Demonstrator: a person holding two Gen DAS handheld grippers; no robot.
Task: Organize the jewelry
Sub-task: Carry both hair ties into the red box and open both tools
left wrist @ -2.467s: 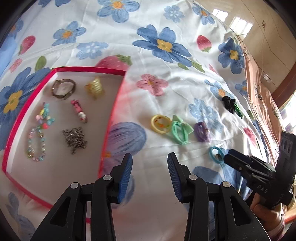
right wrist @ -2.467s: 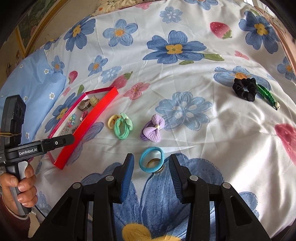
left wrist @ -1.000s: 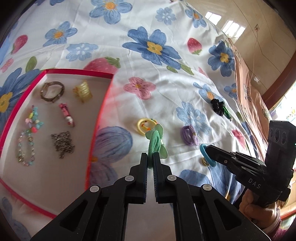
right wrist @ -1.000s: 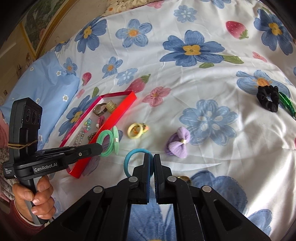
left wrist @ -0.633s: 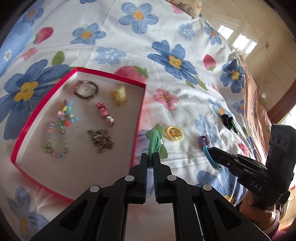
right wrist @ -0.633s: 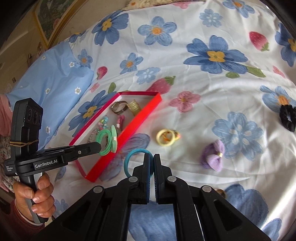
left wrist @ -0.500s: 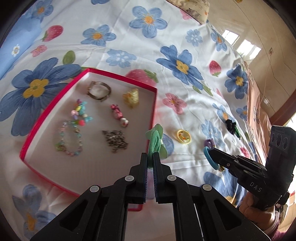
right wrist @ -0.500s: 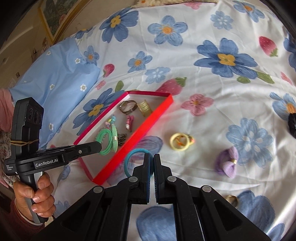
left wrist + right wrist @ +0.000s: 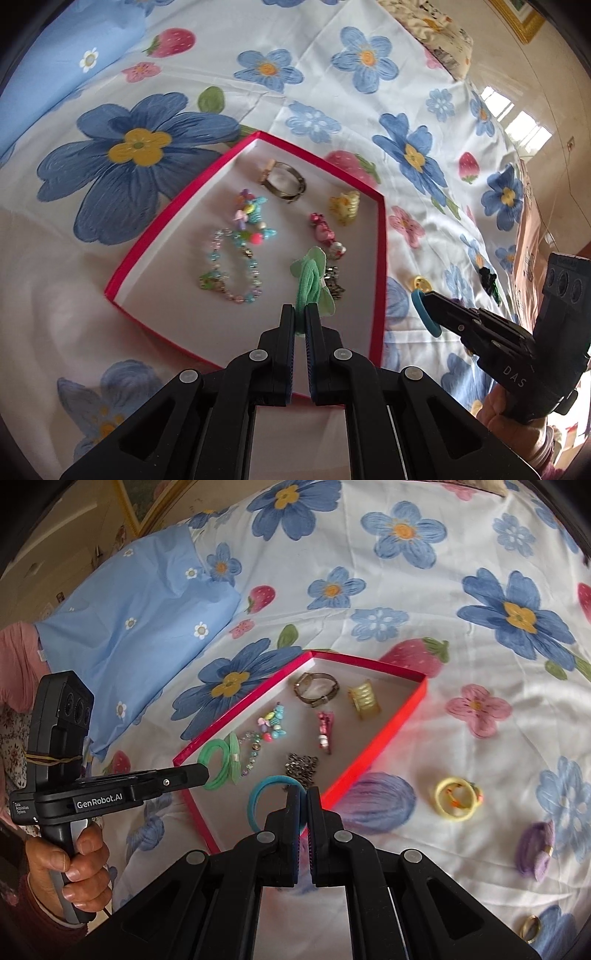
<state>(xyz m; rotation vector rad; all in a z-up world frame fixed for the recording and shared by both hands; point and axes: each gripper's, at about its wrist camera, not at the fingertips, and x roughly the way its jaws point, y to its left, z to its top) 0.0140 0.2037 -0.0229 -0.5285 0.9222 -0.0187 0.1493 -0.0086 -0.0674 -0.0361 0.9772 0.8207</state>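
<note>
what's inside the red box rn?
In the red box: watch, yellow clip, pink clip, bead bracelets, metal chain. The held green tie covers part of the chain.
</note>
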